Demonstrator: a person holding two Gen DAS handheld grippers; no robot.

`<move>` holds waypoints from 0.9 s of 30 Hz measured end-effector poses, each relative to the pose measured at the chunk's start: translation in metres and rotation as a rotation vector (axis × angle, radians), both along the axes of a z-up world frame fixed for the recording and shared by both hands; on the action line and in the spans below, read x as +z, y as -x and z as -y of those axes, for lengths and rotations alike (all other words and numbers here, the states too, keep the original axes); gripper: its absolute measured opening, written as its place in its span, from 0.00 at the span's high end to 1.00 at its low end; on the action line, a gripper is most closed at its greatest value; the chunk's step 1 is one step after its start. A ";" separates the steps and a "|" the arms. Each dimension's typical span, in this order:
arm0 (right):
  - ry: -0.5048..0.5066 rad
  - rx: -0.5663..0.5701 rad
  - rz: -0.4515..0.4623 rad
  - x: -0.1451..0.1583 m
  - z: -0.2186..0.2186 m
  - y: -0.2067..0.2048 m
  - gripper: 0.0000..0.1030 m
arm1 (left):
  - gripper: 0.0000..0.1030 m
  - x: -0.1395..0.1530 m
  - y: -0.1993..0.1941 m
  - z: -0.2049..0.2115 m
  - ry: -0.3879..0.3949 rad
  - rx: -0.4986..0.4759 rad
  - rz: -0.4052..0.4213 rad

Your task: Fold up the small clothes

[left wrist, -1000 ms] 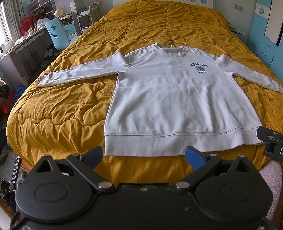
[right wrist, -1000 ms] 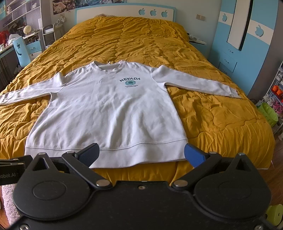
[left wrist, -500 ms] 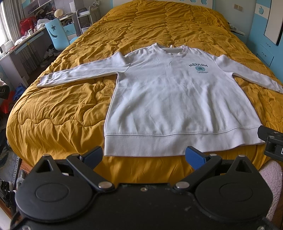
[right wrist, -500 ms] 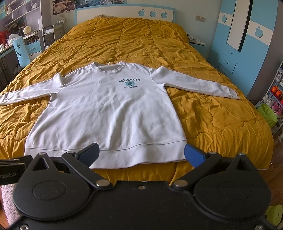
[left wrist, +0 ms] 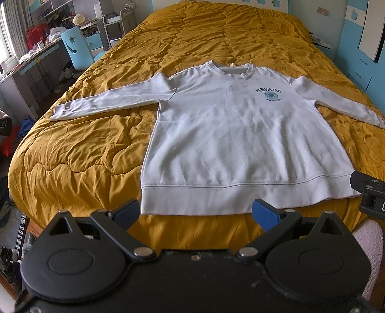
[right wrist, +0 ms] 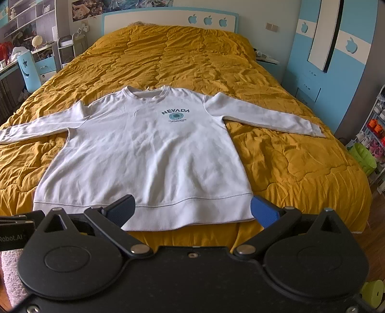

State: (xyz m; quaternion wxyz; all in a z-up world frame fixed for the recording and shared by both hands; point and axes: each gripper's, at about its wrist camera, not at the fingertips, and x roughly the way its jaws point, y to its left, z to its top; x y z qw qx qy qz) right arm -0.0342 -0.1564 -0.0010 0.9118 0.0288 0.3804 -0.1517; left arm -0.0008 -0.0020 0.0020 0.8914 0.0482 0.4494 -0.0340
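A white sweatshirt (left wrist: 240, 134) with a blue "NEVADA" print lies flat and face up on the mustard quilt (left wrist: 79, 154), hem toward me, both sleeves spread out sideways. In the right wrist view the sweatshirt (right wrist: 149, 154) fills the near middle of the bed. My left gripper (left wrist: 196, 213) hovers open just short of the hem, nothing between its blue pads. My right gripper (right wrist: 191, 210) is open too, over the hem's right half, empty. Each view catches the other gripper's black body at its edge.
The bed's foot edge (left wrist: 192, 231) drops off right in front of me. A desk and blue chair (left wrist: 77, 48) stand to the left. A blue wardrobe (right wrist: 324, 72) and a green bin (right wrist: 363, 156) stand to the right. The headboard (right wrist: 168, 19) is at the far end.
The right wrist view has drifted very slightly. The sweatshirt and both open grippers are as before.
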 end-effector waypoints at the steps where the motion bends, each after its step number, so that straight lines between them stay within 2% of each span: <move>1: 0.000 0.000 0.000 0.000 -0.001 0.000 0.00 | 0.00 0.000 0.000 0.000 0.000 -0.001 0.001; 27: 0.006 0.000 0.001 -0.001 -0.004 0.001 0.00 | 0.00 0.000 0.001 -0.001 0.002 -0.004 -0.001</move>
